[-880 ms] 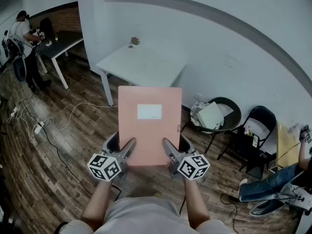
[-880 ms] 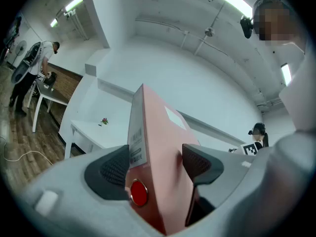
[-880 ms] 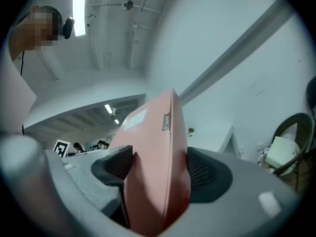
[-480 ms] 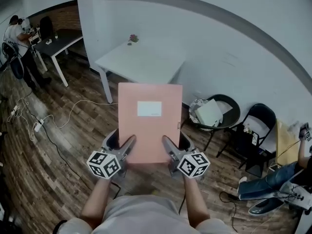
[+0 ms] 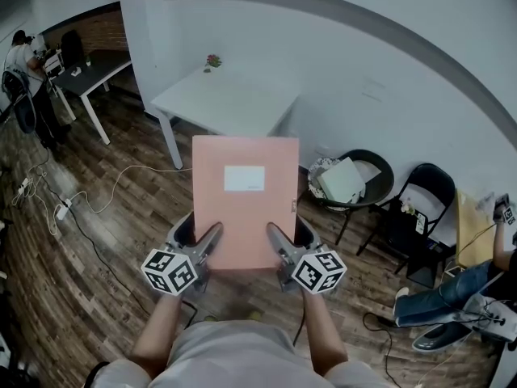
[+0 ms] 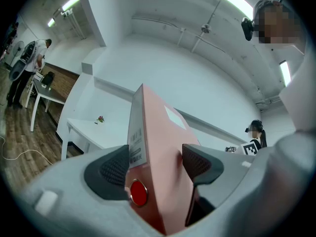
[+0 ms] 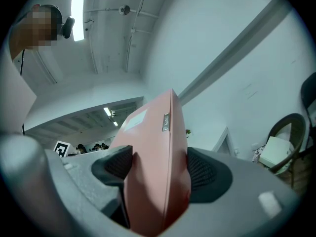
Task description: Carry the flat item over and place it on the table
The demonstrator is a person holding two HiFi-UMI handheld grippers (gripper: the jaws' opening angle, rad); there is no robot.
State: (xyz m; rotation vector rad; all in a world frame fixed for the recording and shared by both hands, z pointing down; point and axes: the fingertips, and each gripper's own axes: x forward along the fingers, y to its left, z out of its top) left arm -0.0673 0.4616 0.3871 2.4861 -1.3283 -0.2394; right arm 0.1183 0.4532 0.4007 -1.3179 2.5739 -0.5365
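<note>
A flat salmon-pink file box (image 5: pixel 245 208) with a white label is held out in front of me, level and above the floor. My left gripper (image 5: pixel 198 242) is shut on its near left corner and my right gripper (image 5: pixel 288 242) on its near right corner. In the left gripper view the box (image 6: pixel 153 142) fills the gap between the dark pads of that gripper (image 6: pixel 155 166). The right gripper view shows the same: the box (image 7: pixel 153 152) is clamped between the wide-set jaws of that gripper (image 7: pixel 158 169). The white table (image 5: pixel 234 107) stands ahead, by the wall.
A small potted flower (image 5: pixel 212 60) sits at the table's far corner. Right of the table stand a black round chair (image 5: pixel 367 176) holding papers and a black folding chair (image 5: pixel 424 204). Cables (image 5: pixel 89 208) trail over the wood floor. A person (image 5: pixel 24 63) stands by a dark desk (image 5: pixel 93 67); another sits at right (image 5: pixel 452 297).
The box stays gripped by both grippers. The table and chairs have shifted slightly left in the head view, and the person at the far desk has moved left.
</note>
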